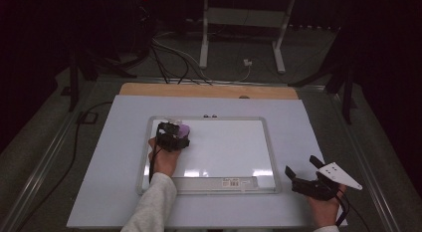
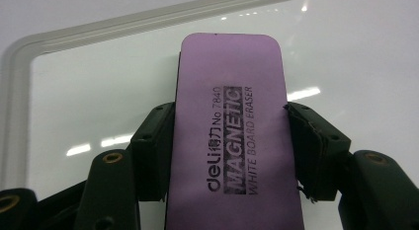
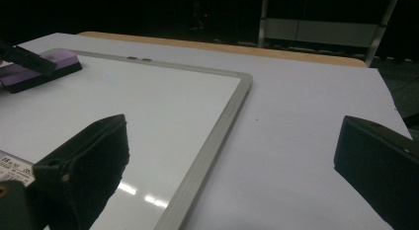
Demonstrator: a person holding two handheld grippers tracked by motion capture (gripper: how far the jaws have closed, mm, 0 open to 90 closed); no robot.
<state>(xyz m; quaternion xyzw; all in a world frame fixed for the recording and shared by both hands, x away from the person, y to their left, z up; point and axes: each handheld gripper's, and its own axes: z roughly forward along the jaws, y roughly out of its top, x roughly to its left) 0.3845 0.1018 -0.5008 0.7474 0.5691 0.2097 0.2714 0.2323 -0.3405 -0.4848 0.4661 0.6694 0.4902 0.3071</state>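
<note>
Gripped a purple eraser (image 2: pixel 232 131) between the left gripper's (image 1: pixel 172 136) black jaws, pads pressed on both long sides, flat on the whiteboard (image 1: pixel 224 147) near its far left corner. Held the right gripper (image 1: pixel 304 173) wide apart and empty, just off the board's right frame. Risked twisting the eraser out of that narrow side pinch under hard wiping, or catching it on the frame just beyond the fingertips.

"deli No 7840 MAGNETIC WHITE BOARD ERASER" on purple eraser (image 2: pixel 232 136)

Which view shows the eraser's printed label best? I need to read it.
The left gripper view: the purple eraser sits close between the jaws, print legible. The high view shows a small purple patch; the right gripper view its far-off side.
</note>
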